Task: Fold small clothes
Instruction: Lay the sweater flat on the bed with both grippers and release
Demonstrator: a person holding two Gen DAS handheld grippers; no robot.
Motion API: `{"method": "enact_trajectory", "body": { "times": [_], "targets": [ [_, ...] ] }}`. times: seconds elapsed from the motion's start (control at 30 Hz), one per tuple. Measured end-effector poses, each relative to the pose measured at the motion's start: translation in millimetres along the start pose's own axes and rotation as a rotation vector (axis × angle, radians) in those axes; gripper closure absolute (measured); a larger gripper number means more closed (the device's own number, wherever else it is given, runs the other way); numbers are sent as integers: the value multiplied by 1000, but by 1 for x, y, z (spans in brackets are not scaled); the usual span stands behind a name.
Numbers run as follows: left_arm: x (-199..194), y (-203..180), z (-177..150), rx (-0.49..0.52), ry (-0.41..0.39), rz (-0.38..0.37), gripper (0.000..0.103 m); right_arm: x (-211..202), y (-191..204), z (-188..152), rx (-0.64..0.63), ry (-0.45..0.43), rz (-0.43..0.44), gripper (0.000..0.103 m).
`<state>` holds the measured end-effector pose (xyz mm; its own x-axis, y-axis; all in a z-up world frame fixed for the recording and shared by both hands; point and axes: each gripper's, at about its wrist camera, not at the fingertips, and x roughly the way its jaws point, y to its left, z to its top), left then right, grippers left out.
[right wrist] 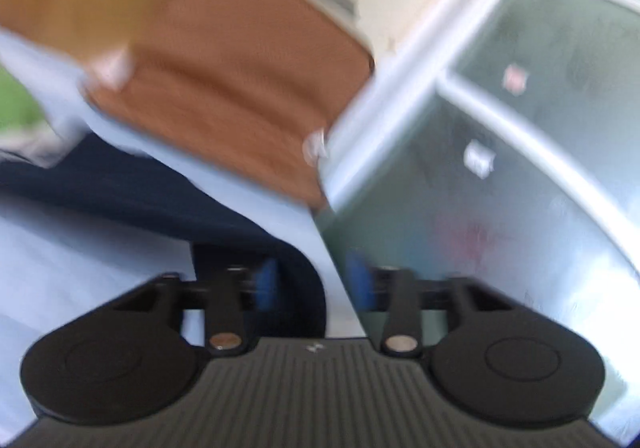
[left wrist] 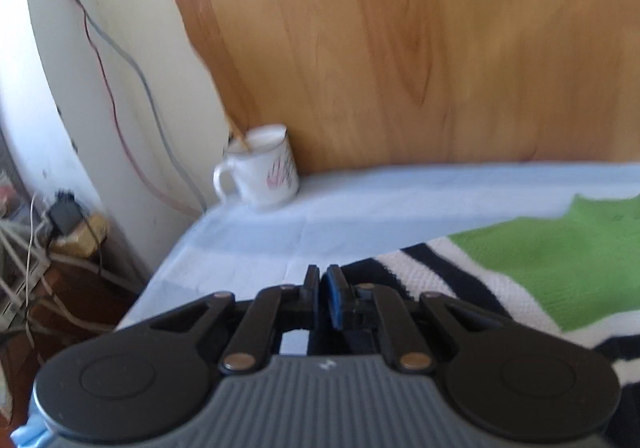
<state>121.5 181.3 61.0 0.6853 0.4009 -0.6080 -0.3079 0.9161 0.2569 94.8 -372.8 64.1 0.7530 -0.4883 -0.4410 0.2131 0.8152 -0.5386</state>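
A small knitted garment (left wrist: pixel 532 268), green with black and white stripes, lies on the light blue cloth (left wrist: pixel 320 215) at the right of the left wrist view. My left gripper (left wrist: pixel 322 288) is shut at the garment's striped left edge; I cannot tell whether any fabric is pinched. The right wrist view is blurred. My right gripper (right wrist: pixel 314 282) is open, with a dark navy part of the garment (right wrist: pixel 168 203) under and between its fingers. A bit of green (right wrist: pixel 16 103) shows at the far left.
A white mug (left wrist: pixel 262 167) with a stick in it stands at the back left corner of the surface, against a wooden panel (left wrist: pixel 400 47). Cables hang down the wall on the left. A glazed metal frame (right wrist: pixel 500 127) fills the right of the right wrist view.
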Motion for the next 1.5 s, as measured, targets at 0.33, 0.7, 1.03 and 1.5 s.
{"method": "enact_trajectory", "body": {
  "times": [0.33, 0.7, 1.03, 1.5],
  "targets": [
    [-27, 10, 23, -31, -107, -147, 86, -31, -1, 71, 205, -235, 636, 35],
    [54, -147, 45, 240, 3, -382, 48, 68, 164, 182, 120, 2, 899, 18],
    [33, -193, 23, 407, -167, -292, 101, 12, 195, 175, -174, -371, 629, 86],
    [28, -166, 25, 226, -76, -190, 97, 33, 175, 186, -1, -290, 590, 46]
  ]
}}
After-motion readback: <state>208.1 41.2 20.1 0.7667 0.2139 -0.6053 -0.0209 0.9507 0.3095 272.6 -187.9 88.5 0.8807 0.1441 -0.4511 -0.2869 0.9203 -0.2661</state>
